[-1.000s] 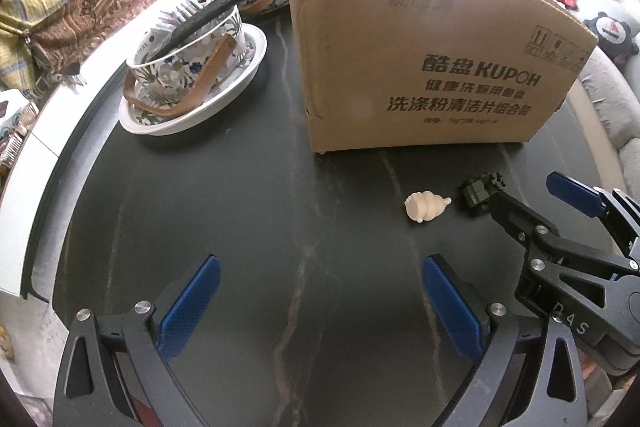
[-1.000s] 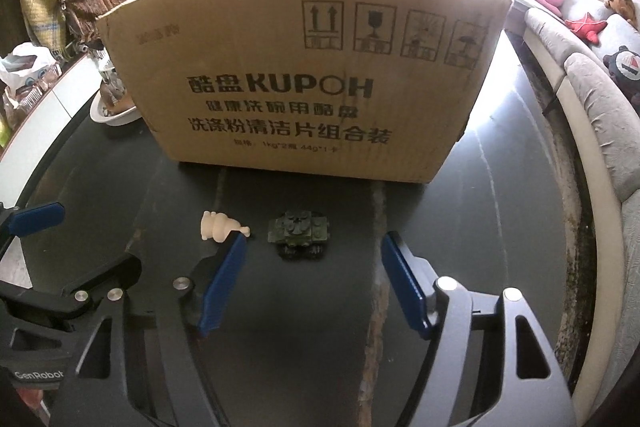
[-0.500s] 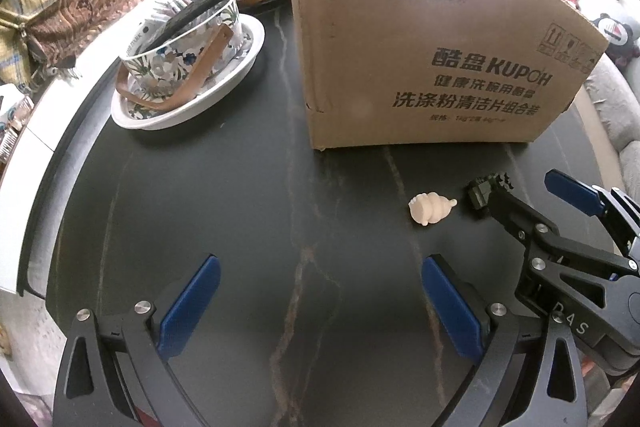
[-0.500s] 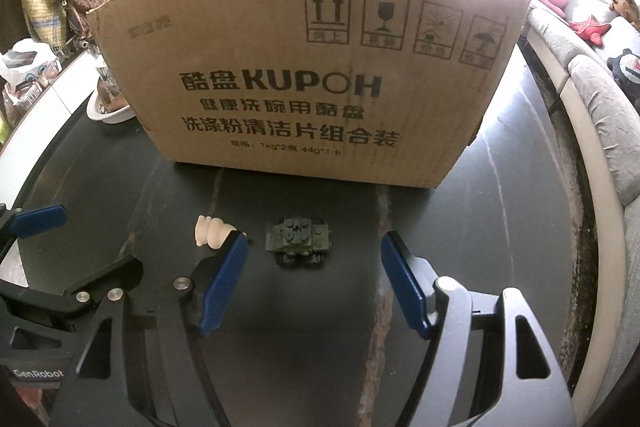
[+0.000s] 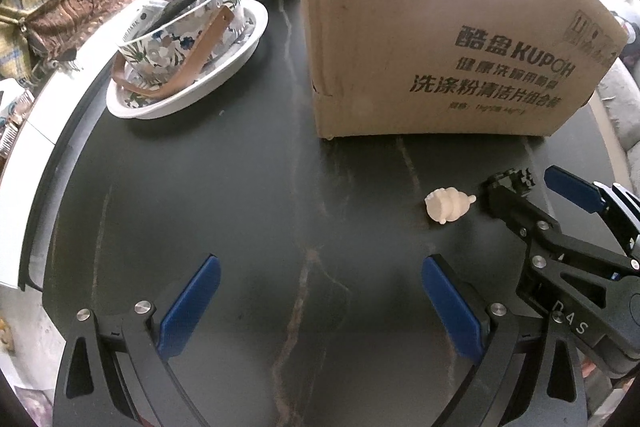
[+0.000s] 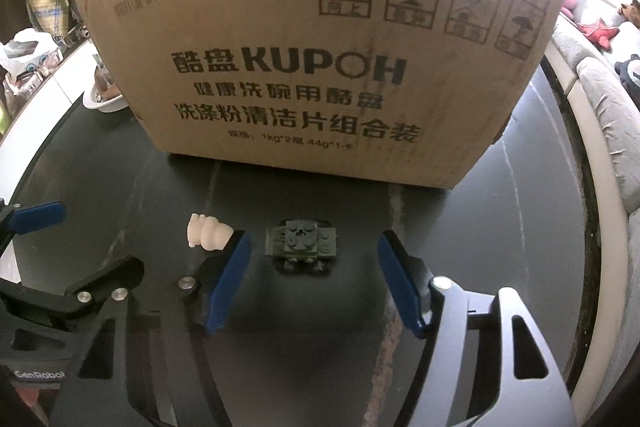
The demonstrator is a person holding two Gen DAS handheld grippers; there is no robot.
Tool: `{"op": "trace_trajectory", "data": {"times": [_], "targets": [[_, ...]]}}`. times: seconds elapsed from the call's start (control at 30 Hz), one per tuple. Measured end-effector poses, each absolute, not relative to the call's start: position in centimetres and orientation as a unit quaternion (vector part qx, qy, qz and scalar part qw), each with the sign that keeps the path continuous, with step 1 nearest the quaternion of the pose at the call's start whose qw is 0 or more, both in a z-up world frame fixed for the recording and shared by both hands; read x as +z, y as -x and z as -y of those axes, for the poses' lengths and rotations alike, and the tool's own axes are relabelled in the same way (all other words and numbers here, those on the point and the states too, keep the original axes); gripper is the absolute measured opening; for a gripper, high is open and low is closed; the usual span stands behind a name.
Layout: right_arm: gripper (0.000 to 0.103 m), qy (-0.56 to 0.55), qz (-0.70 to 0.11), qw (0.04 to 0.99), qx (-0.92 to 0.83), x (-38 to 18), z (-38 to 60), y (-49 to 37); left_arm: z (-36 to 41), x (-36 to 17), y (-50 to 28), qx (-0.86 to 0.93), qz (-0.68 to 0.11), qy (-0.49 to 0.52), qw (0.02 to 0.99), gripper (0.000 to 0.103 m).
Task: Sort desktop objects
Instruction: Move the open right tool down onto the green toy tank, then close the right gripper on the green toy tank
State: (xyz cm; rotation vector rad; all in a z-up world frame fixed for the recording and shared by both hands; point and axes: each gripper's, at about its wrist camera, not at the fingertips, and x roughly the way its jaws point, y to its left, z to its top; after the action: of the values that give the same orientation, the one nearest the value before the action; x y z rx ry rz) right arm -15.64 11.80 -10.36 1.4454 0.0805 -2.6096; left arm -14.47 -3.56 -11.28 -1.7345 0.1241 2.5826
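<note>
My right gripper is gaping wide around the boxy green toy tank, which is sitting crosswise, long axis left-right, on the table.

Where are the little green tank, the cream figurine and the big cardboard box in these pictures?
Green toy tank (image 6: 301, 245): right wrist view, on its turret top.
Cream figurine (image 5: 446, 206): left wrist view, on its ribbed body.
Cardboard box (image 6: 320, 39): right wrist view, on its printed front face.
</note>
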Motion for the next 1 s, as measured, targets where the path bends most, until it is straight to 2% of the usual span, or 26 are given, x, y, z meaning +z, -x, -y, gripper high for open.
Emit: {"op": "trace_trajectory", "data": {"times": [0.37, 0.57, 1.0], "targets": [[0.053, -0.492, -0.028, 0.088, -0.865, -10.9, -11.8, 16.1, 3.4, -12.1, 15.0, 0.824, -0.047, 0.564, 0.011, 0.099], [0.038, -0.493, -0.025, 0.094, -0.864, -11.0, -11.7, 15.9, 3.3, -12.4, 15.1, 0.821, -0.048, 0.569, 0.011, 0.099], [0.037, -0.486, -0.017, 0.089, -0.869, -9.8, -12.2, 15.1, 2.9, -11.0, 14.7, 0.829, -0.039, 0.557, 0.029, 0.099]]}}
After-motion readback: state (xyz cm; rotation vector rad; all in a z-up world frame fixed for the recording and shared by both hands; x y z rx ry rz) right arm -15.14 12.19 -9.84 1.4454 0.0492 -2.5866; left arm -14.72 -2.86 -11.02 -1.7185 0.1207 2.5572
